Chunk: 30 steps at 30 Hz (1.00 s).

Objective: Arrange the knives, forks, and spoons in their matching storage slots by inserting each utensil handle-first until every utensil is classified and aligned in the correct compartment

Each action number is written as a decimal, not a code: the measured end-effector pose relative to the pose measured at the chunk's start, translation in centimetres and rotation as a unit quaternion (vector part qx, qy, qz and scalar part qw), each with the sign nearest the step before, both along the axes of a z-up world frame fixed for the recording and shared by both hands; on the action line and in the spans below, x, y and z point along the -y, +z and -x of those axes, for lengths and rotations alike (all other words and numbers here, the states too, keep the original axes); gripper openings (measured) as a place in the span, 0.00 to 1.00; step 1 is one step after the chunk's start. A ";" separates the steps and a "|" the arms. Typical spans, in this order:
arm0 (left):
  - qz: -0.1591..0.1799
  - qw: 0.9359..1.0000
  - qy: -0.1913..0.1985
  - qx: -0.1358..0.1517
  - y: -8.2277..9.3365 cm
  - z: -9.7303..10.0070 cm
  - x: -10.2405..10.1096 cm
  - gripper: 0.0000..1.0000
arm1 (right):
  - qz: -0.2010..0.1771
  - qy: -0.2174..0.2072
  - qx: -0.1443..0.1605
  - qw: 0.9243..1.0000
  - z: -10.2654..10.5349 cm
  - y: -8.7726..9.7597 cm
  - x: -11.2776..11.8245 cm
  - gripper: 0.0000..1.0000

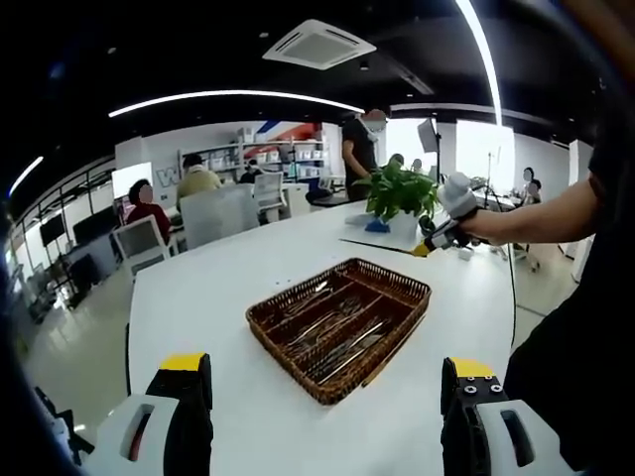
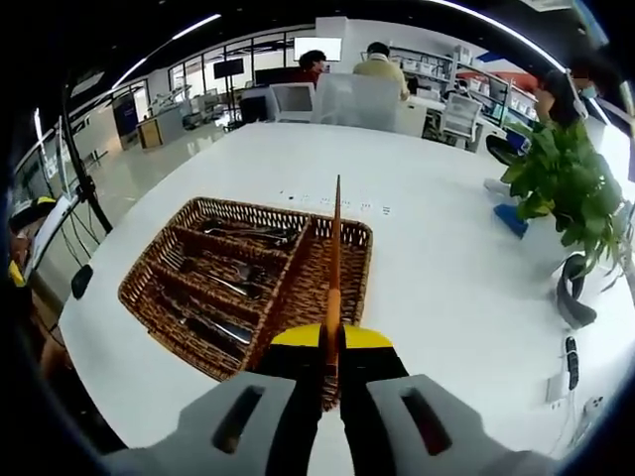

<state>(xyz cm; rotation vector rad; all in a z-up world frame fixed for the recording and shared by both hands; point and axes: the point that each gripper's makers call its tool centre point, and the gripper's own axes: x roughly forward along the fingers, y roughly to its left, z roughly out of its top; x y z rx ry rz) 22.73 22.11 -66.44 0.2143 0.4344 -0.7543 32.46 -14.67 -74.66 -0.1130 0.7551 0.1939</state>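
R gripper (image 2: 333,349) clamped on orange-handled knife (image 2: 335,260), over wicker tray (image 2: 349,260)'s empty end slot. L gripper (image 1: 327,389) wide open, empty, near tray.

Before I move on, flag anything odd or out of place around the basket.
Nothing stands out. The wicker basket sits flat on the white table, its cutlery lying inside the compartments. The right gripper holds a thin orange-handled utensil above it.

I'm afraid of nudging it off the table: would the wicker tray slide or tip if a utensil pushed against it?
Probably slides rather than tips: the wicker tray is low, wide and flat on the smooth white table. It looks light, though the utensils inside add some weight.
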 end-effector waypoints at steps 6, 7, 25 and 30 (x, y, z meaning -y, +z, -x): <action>0.000 1.000 0.007 0.001 0.2 0.0 -0.7 1.00 | 0.000 0.000 -0.003 1.000 -0.2 -0.3 -0.3 0.02; 0.000 1.000 0.008 0.000 0.2 0.0 -0.8 1.00 | 0.000 -0.001 -0.004 1.000 -0.2 -0.4 -0.3 0.02; -0.001 1.000 0.017 -0.003 -0.2 0.2 -1.4 1.00 | 0.003 -0.007 -0.023 1.000 0.7 -2.9 -0.6 0.02; 0.001 1.000 0.019 -0.003 -0.1 0.1 -1.5 1.00 | 0.001 -0.010 -0.029 1.000 1.1 -3.4 -0.6 0.02</action>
